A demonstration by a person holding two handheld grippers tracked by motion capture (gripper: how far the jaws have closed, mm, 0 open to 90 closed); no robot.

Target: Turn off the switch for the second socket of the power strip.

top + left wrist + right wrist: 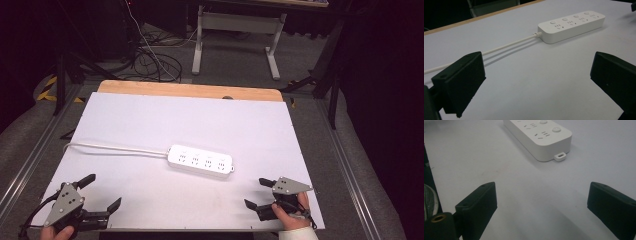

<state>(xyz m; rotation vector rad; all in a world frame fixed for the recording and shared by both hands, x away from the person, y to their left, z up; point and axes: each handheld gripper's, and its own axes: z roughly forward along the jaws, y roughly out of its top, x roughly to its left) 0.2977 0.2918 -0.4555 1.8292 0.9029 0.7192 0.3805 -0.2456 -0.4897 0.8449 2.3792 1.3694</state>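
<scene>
Both tools parked at my near edge, jaws apart, nothing held: left tool, right tool. White four-socket plastic power strip lies flat mid white surface, between them; its white cord trails left. Likely staged for pickup.

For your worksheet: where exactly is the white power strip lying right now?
In the high view the power strip lies flat near the middle of the white table, ahead of and between both grippers, its cable running left.
</scene>
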